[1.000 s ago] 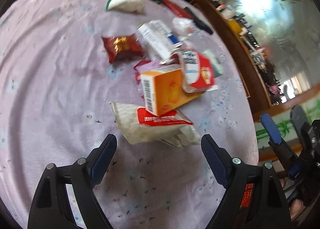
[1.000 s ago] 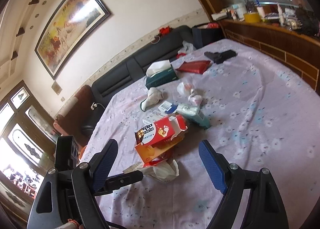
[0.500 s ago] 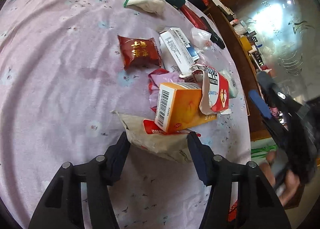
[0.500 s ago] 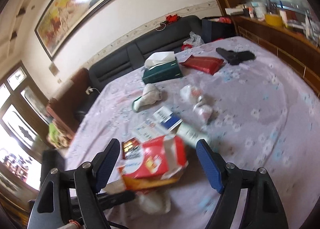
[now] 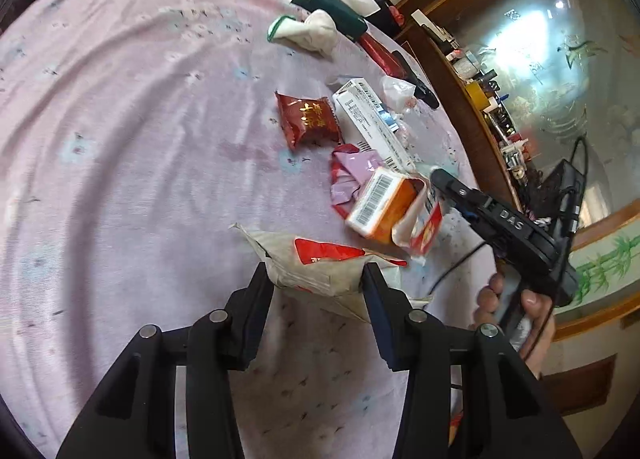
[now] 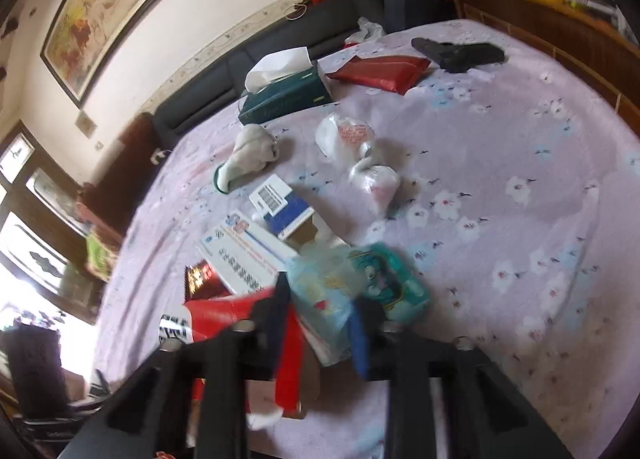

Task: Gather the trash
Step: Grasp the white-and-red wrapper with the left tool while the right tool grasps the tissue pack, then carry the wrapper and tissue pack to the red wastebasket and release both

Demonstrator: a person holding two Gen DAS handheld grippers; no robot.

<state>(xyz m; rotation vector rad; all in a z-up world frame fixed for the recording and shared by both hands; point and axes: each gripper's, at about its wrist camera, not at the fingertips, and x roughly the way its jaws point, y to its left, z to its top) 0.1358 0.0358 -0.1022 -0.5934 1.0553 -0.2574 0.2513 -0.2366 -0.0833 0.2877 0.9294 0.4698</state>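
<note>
Trash lies in a pile on a pink flowered tablecloth (image 5: 120,139). My left gripper (image 5: 318,279) has its fingers closed in on either side of a crumpled beige wrapper with a red label (image 5: 320,263). Beyond it lie an orange carton (image 5: 380,205), a torn red and white box (image 5: 424,227) and a dark red snack packet (image 5: 308,121). My right gripper (image 6: 320,311) has its fingers around a pale blue plastic packet (image 6: 332,295), beside the red and white box (image 6: 224,319). The right gripper also shows in the left wrist view (image 5: 444,183).
A white and blue box (image 6: 256,243), clear plastic bags (image 6: 352,143), a white crumpled cloth (image 6: 248,155), a green tissue box (image 6: 284,95), a red pouch (image 6: 380,71) and a black object (image 6: 460,53) lie farther back. A black sofa (image 6: 280,31) and a wooden shelf (image 6: 560,19) border the table.
Both grippers moved forward into the pile and narrowed. The left closed in on the beige wrapper; the right came down at the red box and the blue packet.
</note>
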